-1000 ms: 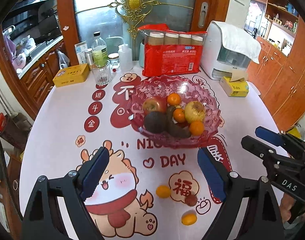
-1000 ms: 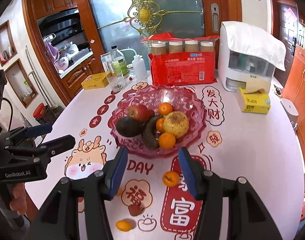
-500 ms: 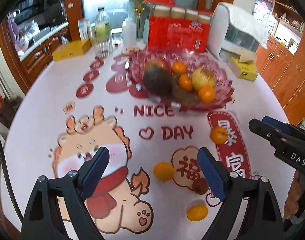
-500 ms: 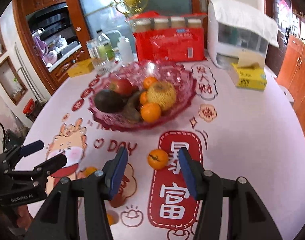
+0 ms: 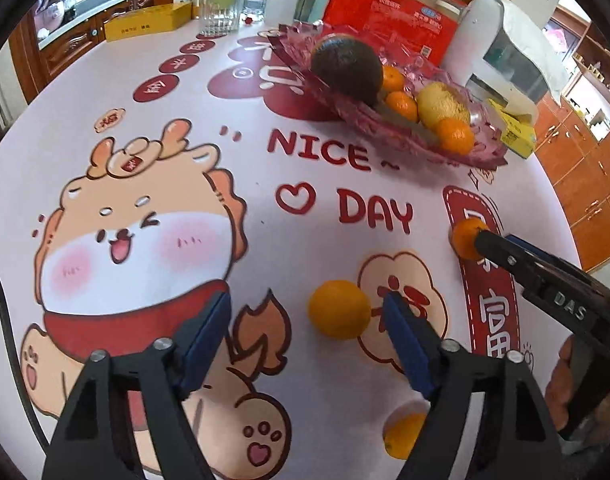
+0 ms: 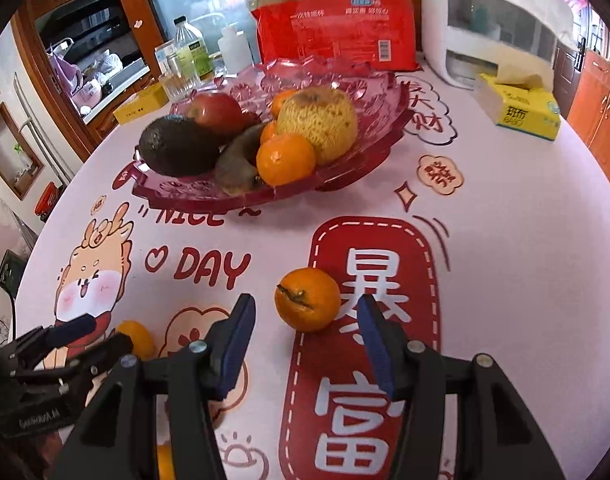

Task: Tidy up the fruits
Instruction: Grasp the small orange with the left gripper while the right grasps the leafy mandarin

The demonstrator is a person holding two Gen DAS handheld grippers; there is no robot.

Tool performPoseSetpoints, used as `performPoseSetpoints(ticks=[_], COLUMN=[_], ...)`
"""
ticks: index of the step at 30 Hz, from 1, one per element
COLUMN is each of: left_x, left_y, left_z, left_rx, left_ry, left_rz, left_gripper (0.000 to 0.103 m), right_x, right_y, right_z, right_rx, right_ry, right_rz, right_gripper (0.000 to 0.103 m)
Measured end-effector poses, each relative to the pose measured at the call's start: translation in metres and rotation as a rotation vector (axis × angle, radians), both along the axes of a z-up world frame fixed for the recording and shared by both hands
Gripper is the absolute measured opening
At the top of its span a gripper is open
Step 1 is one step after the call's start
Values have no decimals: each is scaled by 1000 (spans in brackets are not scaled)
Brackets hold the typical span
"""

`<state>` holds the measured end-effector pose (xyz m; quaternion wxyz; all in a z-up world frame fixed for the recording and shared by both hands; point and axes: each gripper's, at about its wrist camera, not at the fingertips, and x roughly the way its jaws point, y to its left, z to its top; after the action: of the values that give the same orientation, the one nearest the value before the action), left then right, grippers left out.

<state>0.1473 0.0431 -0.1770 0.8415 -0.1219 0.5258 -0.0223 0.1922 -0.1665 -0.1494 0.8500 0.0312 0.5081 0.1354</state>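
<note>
Blue-padded fingers (image 5: 209,340) of the left hand-held gripper (image 5: 305,334) frame the lower part of the left wrist view. Its jaws are closing but still released: a small orange citrus (image 5: 339,309) lies on the worktop (image 5: 225,80) between them, close to the right-hand pad, with a clear gap to the left-hand pad. No pad presses on it. A second small citrus (image 5: 403,436) lies lower, partly hidden behind the right-hand finger. At the right edge the right hand-held gripper (image 5: 481,242) reaches in, its tip against a tangerine (image 5: 463,238). Farther back, a pink glass fruit bowl (image 5: 385,120) holds an avocado (image 5: 347,70), several tangerines and a rough yellow fruit (image 5: 441,104). A red multipack (image 5: 389,12) and a white appliance (image 5: 505,48) stand behind the bowl.

Right wrist view: the right hand-held gripper (image 6: 305,338) stands released, jaws apart. The tangerine (image 6: 307,299), with a dark stem, sits on the printed worktop cover (image 6: 525,220) just ahead of and between the two blue pads (image 6: 237,344), touched by neither. The fruit bowl (image 6: 345,168) lies well behind it, holding the avocado (image 6: 177,151), a red apple (image 6: 217,110), a dark curved fruit (image 6: 237,164), tangerines and the yellow fruit (image 6: 319,122). At lower left the left hand-held gripper (image 6: 93,336) appears with the small citrus (image 6: 139,338) at its fingertips. A yellow tissue box (image 6: 519,106) stands at the far right.
</note>
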Motion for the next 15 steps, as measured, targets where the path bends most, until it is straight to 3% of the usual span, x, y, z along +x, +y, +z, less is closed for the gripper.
performPoseSetpoints(ticks=[5,10,13,15], left_x=[1,2,3,2], left_y=[-7,-15,-17,-20], left_z=[-7,-8,-9,-9], left_rx=[-8,9,-13,3], left_ry=[12,-6,-11,-18], left_rz=[-12,-22,-31,-30], left_gripper=[64,46,33,33], right_x=[5,7,6,5], right_y=[2,3,4,5], right_z=[-11,-20,-21,-21], right_rx=[-10,3,-1,-6], right_ry=[2,10,-6,-15], right_rz=[-1,6,6,5], right_gripper=[53,41,40,40])
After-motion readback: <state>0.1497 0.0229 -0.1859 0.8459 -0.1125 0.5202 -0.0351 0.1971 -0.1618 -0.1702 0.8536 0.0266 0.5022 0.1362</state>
